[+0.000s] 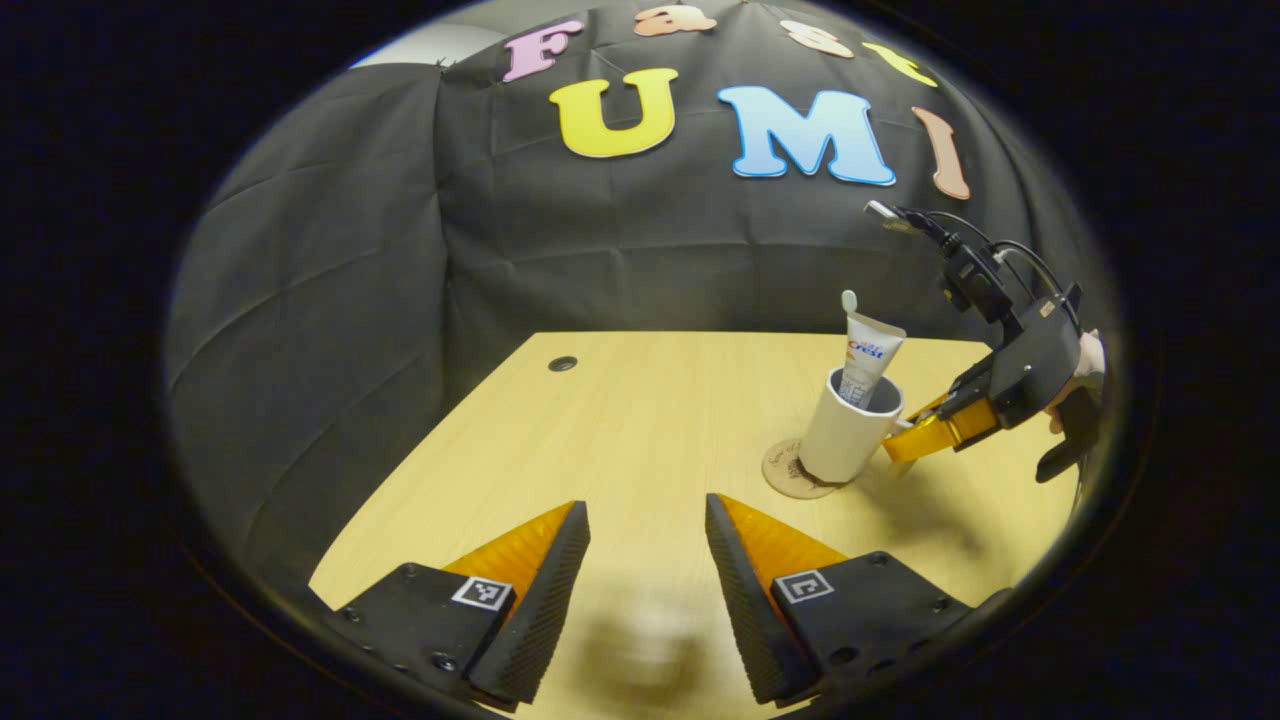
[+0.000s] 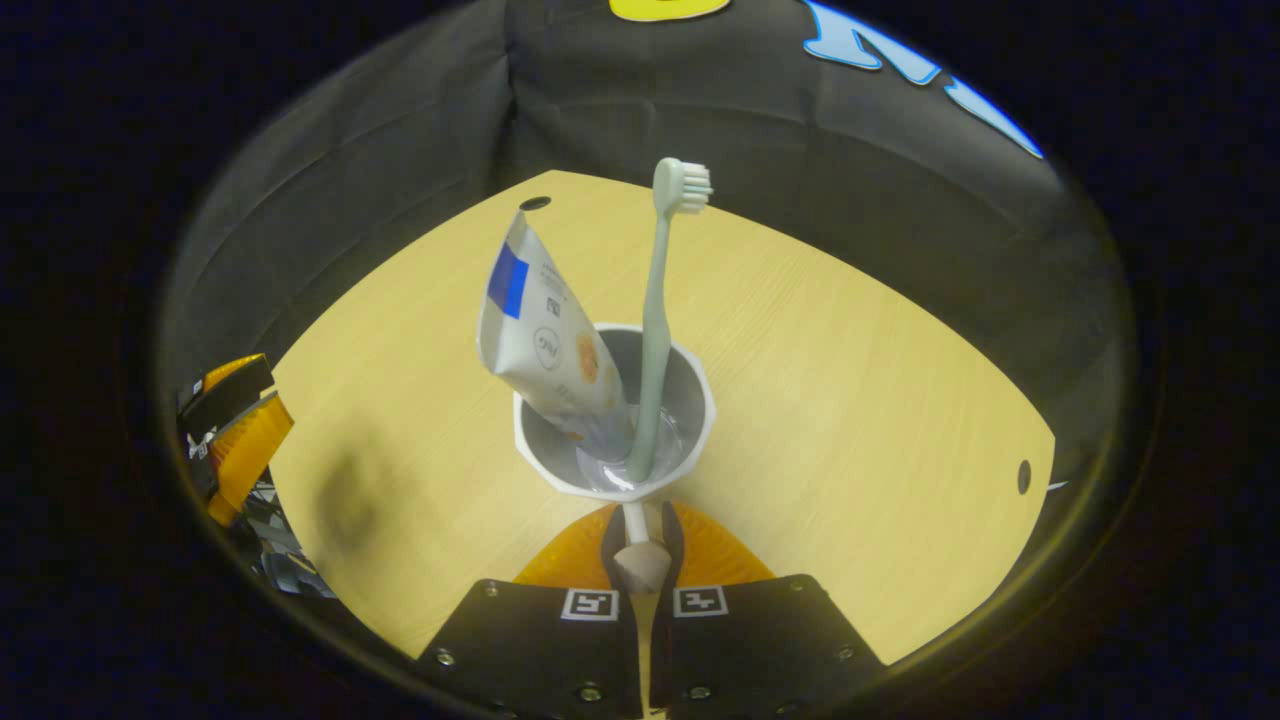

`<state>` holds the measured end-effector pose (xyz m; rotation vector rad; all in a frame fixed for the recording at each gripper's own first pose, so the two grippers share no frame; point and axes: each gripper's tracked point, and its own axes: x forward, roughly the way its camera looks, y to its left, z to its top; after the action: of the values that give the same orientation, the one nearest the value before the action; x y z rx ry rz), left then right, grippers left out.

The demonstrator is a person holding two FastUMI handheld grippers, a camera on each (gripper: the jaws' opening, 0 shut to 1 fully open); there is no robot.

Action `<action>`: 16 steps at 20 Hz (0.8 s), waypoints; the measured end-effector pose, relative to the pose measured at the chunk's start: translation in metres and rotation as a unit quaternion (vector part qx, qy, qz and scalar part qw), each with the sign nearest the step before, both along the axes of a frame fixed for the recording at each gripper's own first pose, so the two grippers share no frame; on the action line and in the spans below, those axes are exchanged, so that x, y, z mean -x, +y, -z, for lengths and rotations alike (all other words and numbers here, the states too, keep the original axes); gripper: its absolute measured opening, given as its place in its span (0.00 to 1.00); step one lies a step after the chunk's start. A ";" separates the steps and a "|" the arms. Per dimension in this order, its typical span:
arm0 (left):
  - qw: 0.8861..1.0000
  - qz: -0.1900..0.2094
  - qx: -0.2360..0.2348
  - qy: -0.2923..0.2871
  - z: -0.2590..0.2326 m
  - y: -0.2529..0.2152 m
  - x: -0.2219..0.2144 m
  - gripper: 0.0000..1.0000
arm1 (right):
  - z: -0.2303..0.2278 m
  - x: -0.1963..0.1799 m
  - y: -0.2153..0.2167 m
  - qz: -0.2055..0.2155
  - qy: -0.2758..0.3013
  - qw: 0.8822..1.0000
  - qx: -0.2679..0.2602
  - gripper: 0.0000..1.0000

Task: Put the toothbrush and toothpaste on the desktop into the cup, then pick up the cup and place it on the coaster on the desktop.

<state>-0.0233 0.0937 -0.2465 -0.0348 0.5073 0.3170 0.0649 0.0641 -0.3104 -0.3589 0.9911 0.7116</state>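
Left gripper [image 1: 645, 545]: two black wedge fingers with ribbed inner pads, orange side panels, square black-and-white markers and small screws on black mounts. Right gripper [image 1: 905, 440], seen in the left gripper view: black housing, orange fingers, black cables looping from a top-mounted module. Its own fingers [image 2: 590, 560] carry matching markers and screws.
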 end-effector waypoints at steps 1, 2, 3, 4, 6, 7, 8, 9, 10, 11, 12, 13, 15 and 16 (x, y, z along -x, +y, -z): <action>1.000 -0.003 0.001 0.001 0.001 0.003 0.002 0.78 | 0.002 -0.001 0.004 -0.001 0.001 1.000 0.002 0.05; 1.000 -0.005 0.000 0.002 0.001 0.005 0.003 0.78 | 0.005 -0.002 0.008 -0.002 0.003 1.000 0.003 0.05; 1.000 -0.007 0.000 0.003 0.000 0.008 0.005 0.78 | 0.008 -0.003 0.010 -0.003 0.006 1.000 0.005 0.05; 1.000 -0.009 -0.001 0.003 -0.001 0.011 0.006 0.81 | 0.009 -0.004 0.010 -0.005 0.008 1.000 0.008 0.05; 1.000 -0.011 -0.001 0.003 -0.001 0.014 0.008 0.81 | 0.009 -0.006 0.008 -0.007 0.004 1.000 0.012 0.05; 1.000 -0.011 0.000 0.004 0.000 0.015 0.007 0.81 | 0.009 -0.006 0.009 -0.004 0.004 1.000 0.013 0.05; 1.000 -0.011 0.001 0.004 0.000 0.016 0.007 0.81 | 0.009 -0.003 0.008 0.000 0.010 1.000 0.017 0.05; 1.000 -0.011 0.002 0.003 0.000 0.016 0.007 0.80 | 0.010 -0.002 0.009 0.005 0.012 1.000 0.017 0.05; 1.000 -0.011 0.003 0.004 0.000 0.016 0.005 0.81 | 0.011 -0.002 0.010 0.008 0.014 1.000 0.017 0.06; 1.000 -0.010 0.004 0.004 0.002 0.015 0.004 0.78 | 0.013 -0.003 0.011 0.007 0.013 1.000 0.018 0.06; 1.000 -0.008 0.006 0.004 0.003 0.014 0.005 0.78 | 0.013 -0.003 0.011 0.006 0.013 1.000 0.020 0.06; 1.000 -0.006 0.006 0.004 0.002 0.014 0.005 0.78 | 0.012 -0.004 0.011 0.005 0.012 1.000 0.020 0.10; 1.000 -0.004 0.006 0.004 0.000 0.013 0.005 0.78 | 0.012 -0.003 0.012 0.009 0.014 1.000 0.017 0.14; 1.000 -0.003 0.006 0.004 0.000 0.013 0.005 0.78 | 0.011 -0.003 0.012 0.011 0.015 1.000 0.015 0.18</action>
<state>-0.0279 0.1064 -0.2462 -0.0459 0.5168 0.3198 0.0683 0.0766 -0.3218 -0.3639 1.0340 0.6850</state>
